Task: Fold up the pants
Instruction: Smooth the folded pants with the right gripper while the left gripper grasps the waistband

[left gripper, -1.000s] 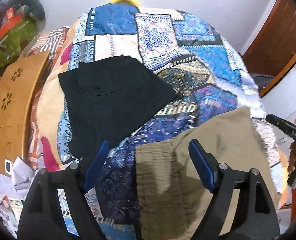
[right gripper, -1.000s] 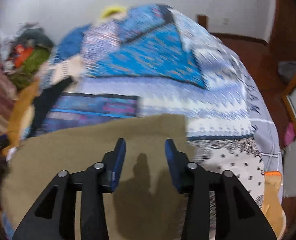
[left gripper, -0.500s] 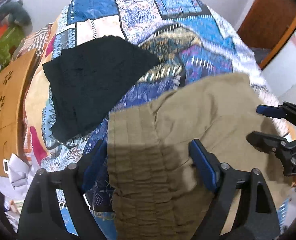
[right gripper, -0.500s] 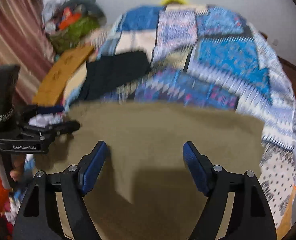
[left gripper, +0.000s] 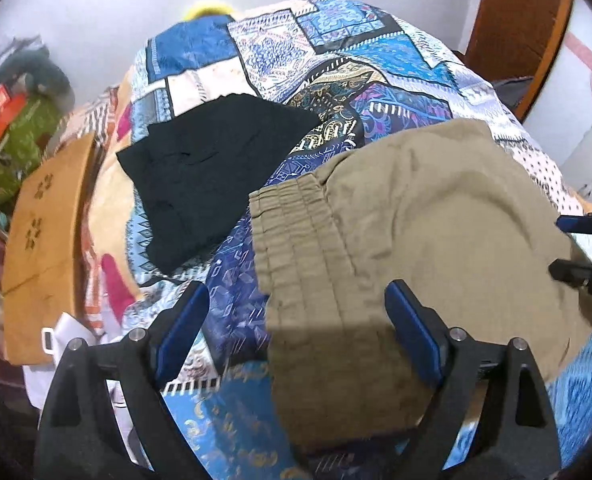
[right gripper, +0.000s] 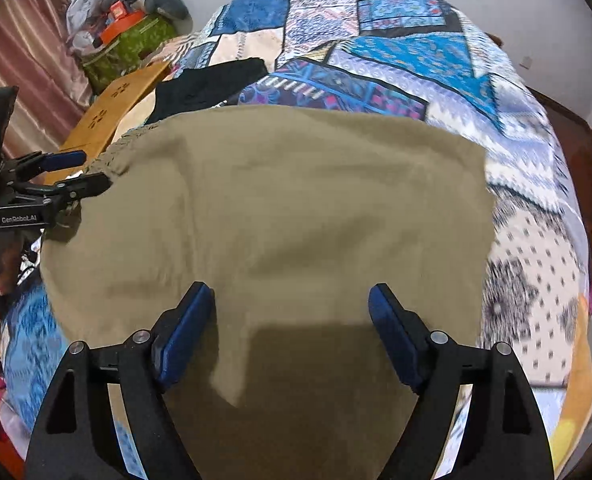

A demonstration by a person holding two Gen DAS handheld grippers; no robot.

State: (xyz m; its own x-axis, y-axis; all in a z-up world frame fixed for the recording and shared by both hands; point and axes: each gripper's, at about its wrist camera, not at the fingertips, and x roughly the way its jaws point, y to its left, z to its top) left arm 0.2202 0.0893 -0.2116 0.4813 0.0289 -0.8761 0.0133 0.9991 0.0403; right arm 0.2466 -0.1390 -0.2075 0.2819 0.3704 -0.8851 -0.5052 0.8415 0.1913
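The khaki pants (right gripper: pixel 280 216) lie folded on the patchwork bedspread (right gripper: pixel 408 52), near its front edge. The left gripper (left gripper: pixel 296 328) hangs above the elastic waistband (left gripper: pixel 296 236) with its fingers wide apart and holding nothing. The right gripper (right gripper: pixel 292 332) is also spread open over the pants. Folded black pants (left gripper: pixel 212 168) lie beside, toward the wooden board (left gripper: pixel 44 220)

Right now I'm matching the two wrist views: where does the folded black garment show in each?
Left wrist: black garment left of centre, beyond the khaki pants.
Right wrist: black garment upper left, just past the pants' far edge.
Shared landmark: the wooden board beside the bed.
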